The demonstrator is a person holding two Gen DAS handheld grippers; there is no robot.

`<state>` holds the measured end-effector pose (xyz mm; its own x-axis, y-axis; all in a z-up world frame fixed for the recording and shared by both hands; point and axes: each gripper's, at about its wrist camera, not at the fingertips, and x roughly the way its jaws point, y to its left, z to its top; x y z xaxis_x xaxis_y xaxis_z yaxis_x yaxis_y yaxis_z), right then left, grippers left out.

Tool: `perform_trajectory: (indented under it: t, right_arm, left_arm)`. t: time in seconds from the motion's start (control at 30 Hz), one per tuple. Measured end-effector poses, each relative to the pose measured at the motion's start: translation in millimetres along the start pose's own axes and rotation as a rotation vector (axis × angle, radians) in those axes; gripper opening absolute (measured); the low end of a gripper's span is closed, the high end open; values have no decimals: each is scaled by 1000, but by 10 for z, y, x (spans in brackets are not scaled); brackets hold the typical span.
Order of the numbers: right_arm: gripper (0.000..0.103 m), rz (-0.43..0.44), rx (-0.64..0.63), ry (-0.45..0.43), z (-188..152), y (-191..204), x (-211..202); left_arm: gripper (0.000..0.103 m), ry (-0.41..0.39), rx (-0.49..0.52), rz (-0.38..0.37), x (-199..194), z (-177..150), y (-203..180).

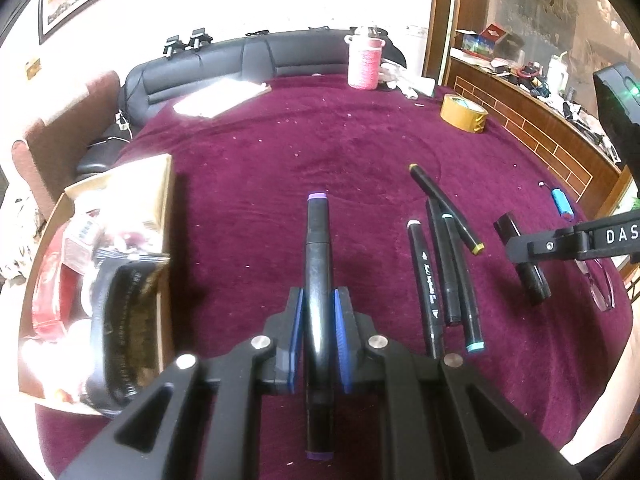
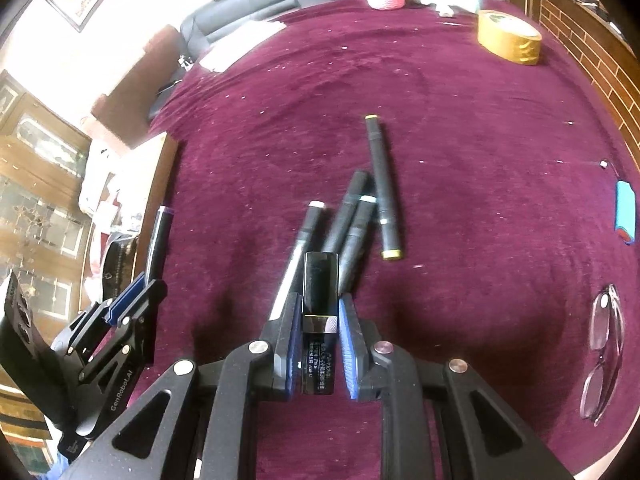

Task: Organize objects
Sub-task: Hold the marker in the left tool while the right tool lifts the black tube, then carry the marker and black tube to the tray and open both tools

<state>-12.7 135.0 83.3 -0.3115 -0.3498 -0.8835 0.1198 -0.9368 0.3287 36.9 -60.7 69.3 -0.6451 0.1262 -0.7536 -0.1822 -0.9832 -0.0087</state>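
Observation:
My left gripper [image 1: 319,300] is shut on a black marker with purple ends [image 1: 318,280], held above the maroon cloth; it also shows in the right wrist view [image 2: 158,240]. My right gripper [image 2: 320,304] is shut on a black rectangular tube [image 2: 320,312] with a silver band; it shows in the left wrist view [image 1: 520,256]. Several black markers [image 1: 444,264] lie side by side on the cloth, with white, teal and yellow ends; they also show in the right wrist view [image 2: 360,216], just ahead of my right gripper.
An open cardboard box [image 1: 120,240] with packets stands at the left. A roll of tan tape [image 1: 464,114], a pink container [image 1: 363,62], a small blue cylinder [image 1: 562,204], glasses [image 2: 604,352] and white papers [image 1: 220,96] sit on the maroon cloth [image 1: 300,148].

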Motion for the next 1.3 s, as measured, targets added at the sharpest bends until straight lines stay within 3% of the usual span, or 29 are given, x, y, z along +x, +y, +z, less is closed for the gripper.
perform_trajectory:
  t: [0.73, 0.97, 1.3]
  right_arm:
    - [20, 74, -133, 19, 101, 840, 173]
    - [20, 133, -198, 18, 322, 1381, 248]
    - [21, 237, -315, 53, 716, 2507, 645]
  left_arm:
    - [15, -53, -106, 100, -378, -99, 676]
    - [15, -61, -181, 150, -481, -177, 1128]
    - [15, -28, -272, 205, -479, -358, 1792]
